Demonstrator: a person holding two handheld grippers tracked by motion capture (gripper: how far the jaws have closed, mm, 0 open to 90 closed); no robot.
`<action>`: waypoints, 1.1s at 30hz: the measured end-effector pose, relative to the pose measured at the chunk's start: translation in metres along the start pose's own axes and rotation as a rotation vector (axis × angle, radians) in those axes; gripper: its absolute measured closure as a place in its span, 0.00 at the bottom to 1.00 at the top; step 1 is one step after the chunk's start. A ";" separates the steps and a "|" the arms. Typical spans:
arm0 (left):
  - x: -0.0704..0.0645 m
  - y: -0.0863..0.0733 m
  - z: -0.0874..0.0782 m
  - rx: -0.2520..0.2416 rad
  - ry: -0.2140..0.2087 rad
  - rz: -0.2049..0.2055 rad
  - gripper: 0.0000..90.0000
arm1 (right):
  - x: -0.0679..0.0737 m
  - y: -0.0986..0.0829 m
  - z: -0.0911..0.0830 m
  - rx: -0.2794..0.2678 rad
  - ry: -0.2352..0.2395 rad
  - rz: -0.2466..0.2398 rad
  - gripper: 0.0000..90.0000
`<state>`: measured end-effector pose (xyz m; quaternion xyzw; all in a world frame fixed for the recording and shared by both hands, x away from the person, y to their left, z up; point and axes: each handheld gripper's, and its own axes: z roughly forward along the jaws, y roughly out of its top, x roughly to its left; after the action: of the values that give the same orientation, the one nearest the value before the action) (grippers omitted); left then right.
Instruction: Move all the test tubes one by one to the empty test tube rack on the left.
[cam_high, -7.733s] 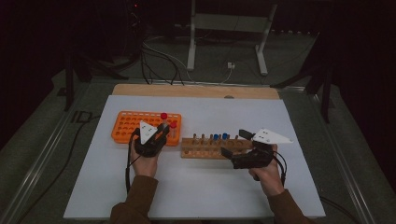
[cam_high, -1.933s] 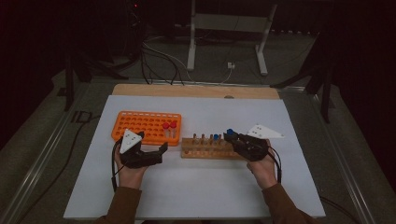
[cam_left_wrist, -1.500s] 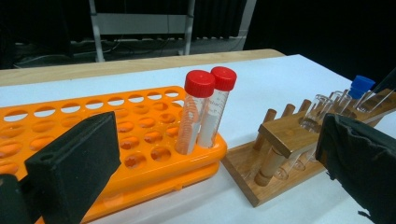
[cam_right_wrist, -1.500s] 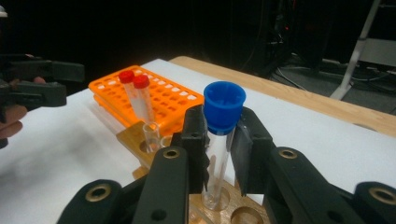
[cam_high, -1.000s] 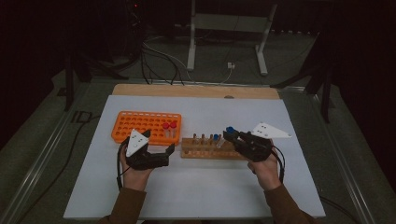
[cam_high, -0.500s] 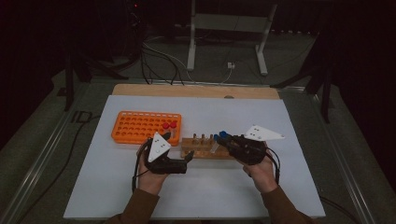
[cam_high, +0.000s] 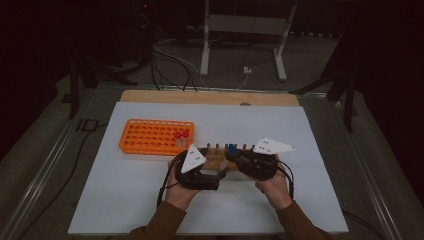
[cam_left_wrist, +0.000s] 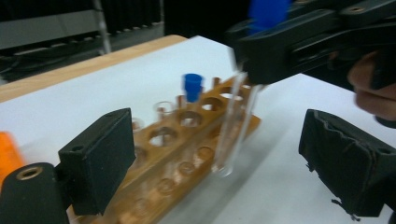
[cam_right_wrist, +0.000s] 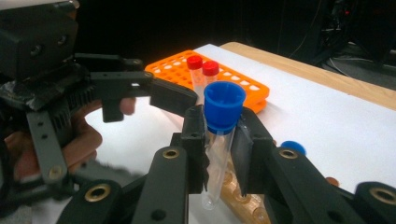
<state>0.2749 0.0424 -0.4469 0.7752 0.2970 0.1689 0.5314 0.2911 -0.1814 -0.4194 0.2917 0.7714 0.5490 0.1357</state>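
Note:
My right gripper (cam_right_wrist: 219, 144) is shut on a clear test tube with a blue cap (cam_right_wrist: 223, 108), gripping just under the cap and holding it upright above the wooden rack (cam_right_wrist: 240, 200). From the left gripper view that tube (cam_left_wrist: 236, 121) hangs between my left gripper's (cam_left_wrist: 224, 158) wide-open jaws, its tip just beside the wooden rack (cam_left_wrist: 187, 154). A second blue-capped tube (cam_left_wrist: 191, 88) stands in that rack. From above, the left gripper (cam_high: 222, 172) and right gripper (cam_high: 232, 154) meet in front of the wooden rack (cam_high: 216, 156).
An orange rack (cam_high: 156, 136) lies left of the wooden one with two red-capped tubes (cam_high: 181, 135) standing at its right end. The white mat (cam_high: 115, 200) covers the table. Cables and a metal stand (cam_high: 240, 45) lie beyond the far edge.
My left gripper has moved right, from in front of the orange rack to just before the wooden rack, its open jaws now around the tube. The right gripper has barely shifted.

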 end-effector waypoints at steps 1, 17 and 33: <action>-0.002 0.001 0.002 0.004 -0.004 0.003 0.14 | 0.001 0.000 0.001 0.002 0.003 0.000 0.85; -0.007 0.002 0.009 0.020 -0.035 0.009 0.77 | 0.006 -0.001 0.004 0.016 0.018 -0.010 0.85; -0.002 0.001 0.007 0.024 -0.024 -0.001 0.86 | 0.001 0.000 -0.001 -0.015 0.011 0.006 0.65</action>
<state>0.2777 0.0354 -0.4489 0.7835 0.2929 0.1558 0.5254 0.2897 -0.1815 -0.4186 0.2899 0.7671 0.5568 0.1320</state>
